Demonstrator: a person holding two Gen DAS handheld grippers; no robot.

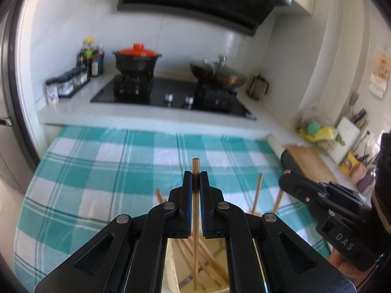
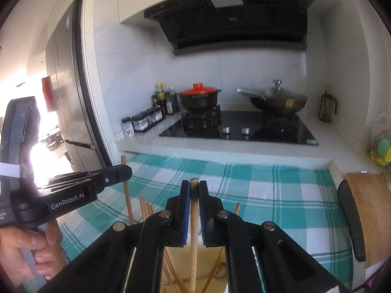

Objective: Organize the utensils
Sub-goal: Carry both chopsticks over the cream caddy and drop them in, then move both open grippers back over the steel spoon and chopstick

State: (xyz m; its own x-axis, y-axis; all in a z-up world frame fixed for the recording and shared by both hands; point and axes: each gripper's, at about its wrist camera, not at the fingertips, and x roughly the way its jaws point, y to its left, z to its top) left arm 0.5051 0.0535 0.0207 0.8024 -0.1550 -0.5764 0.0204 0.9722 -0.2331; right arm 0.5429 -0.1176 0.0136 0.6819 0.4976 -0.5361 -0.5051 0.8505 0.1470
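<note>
My left gripper (image 1: 196,174) is shut on an upright wooden chopstick (image 1: 196,164) whose tip pokes out above the jaws. My right gripper (image 2: 194,185) is shut on a second chopstick (image 2: 193,219) in the same way. Each view shows the other gripper beside it: the right gripper (image 1: 284,178) at the right, the left gripper (image 2: 128,171) with its chopstick (image 2: 127,195) at the left. Several more chopsticks (image 1: 256,193) (image 2: 144,207) lean in a pale holder (image 2: 205,263) below the jaws, mostly hidden. A teal checked cloth (image 1: 110,175) lies underneath.
Behind the cloth is a raised counter with a black hob (image 1: 171,92), a red-lidded clay pot (image 1: 136,58), a lidded wok (image 1: 217,73) and spice jars (image 1: 70,83). A wooden cutting board (image 2: 371,210) lies at the right. A fridge (image 2: 68,92) stands at the left.
</note>
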